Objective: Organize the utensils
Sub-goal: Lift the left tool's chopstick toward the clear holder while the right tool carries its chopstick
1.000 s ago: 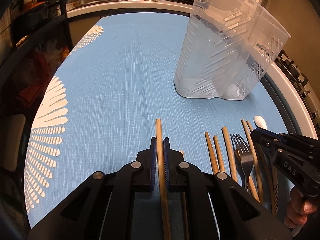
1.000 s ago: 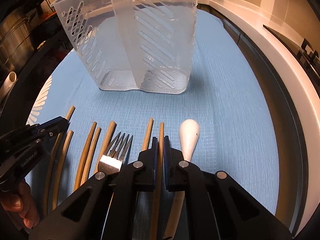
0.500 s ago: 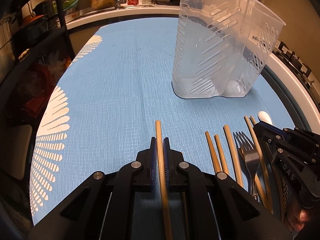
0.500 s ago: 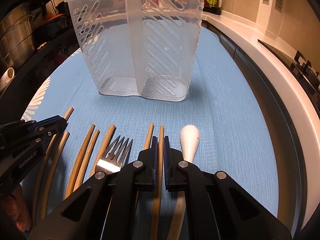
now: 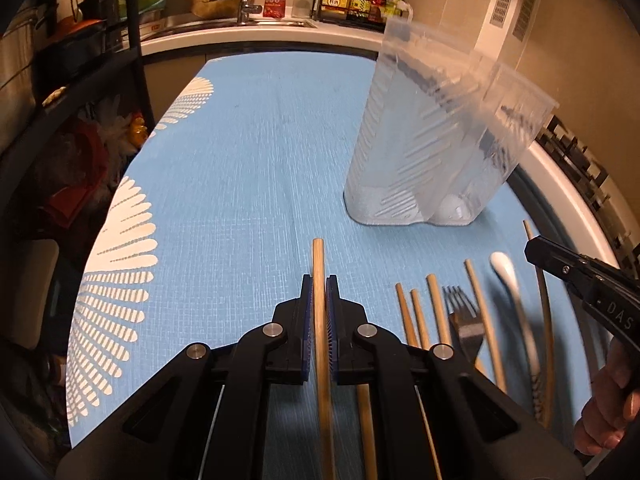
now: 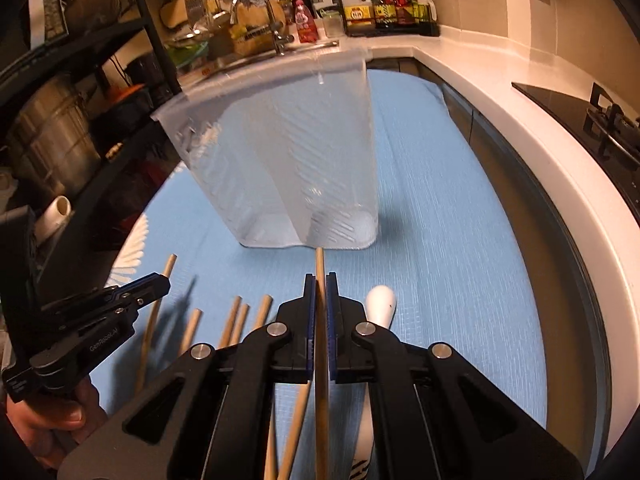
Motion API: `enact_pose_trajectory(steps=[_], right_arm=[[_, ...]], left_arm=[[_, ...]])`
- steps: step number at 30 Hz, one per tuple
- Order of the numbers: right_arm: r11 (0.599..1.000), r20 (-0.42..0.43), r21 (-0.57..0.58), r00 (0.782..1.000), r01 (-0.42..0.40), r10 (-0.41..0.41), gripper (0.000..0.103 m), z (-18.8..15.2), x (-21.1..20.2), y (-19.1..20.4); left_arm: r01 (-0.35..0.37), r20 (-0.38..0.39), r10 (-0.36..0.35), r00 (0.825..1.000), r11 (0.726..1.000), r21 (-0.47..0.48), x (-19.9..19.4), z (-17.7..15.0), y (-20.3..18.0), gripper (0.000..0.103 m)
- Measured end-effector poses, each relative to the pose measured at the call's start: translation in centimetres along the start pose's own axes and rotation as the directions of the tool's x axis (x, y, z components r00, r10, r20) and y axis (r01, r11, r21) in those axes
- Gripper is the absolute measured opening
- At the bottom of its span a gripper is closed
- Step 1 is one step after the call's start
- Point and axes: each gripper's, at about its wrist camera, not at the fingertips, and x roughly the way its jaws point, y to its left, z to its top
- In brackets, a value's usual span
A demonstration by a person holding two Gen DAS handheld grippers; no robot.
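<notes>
A wooden chopstick [image 5: 320,320] is clamped in the left gripper [image 5: 319,300] and another chopstick [image 6: 320,320] in the right gripper [image 6: 319,300], while the clear holder [image 5: 432,152] at one o'clock is judged almost empty and the remaining utensils [image 5: 460,320] are left on the worktop [image 5: 248,168].

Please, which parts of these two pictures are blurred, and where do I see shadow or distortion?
Left wrist view: the clear plastic holder is smeared by motion, the left tongs and their chopstick stay sharp, and the counter edge bends from the fisheye. Right wrist view: the holder is blurred too, and a dark shadow falls on the blue mat.
</notes>
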Motion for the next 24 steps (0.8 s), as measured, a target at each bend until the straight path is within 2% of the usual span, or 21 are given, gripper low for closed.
enact_pose_trajectory(steps=[5, 9, 13, 24], right_arm=[[0.999, 0.046, -0.031, 0.999, -0.019, 0.02, 0.005, 0.9, -2.5, 1.5], [0.999, 0.101, -0.044, 0.995, -0.019, 0.023, 0.005, 1.7, -5.1, 2.3], [0.998, 0.176, -0.059, 0.984, 0.01, 0.001, 0.005, 2.6, -7.5, 2.9], [0.997, 0.304, -0.073, 0.953, 0.041, -0.017, 0.005, 4.8, -13.4, 3.9]], left_arm=[[0.031, 0.032, -0.03, 0.999, 0.999, -0.027, -2.6, 0.9, 0.3, 0.007], [0.022, 0.085, -0.023, 0.996, 1.0, 0.011, -5.2, 1.4, -0.5, 0.007], [0.007, 0.139, -0.013, 0.99, 0.999, 0.048, -7.4, 1.9, -1.3, 0.007], [-0.009, 0.225, -0.011, 0.974, 0.996, 0.087, -13.0, 3.3, -3.0, 0.007]])
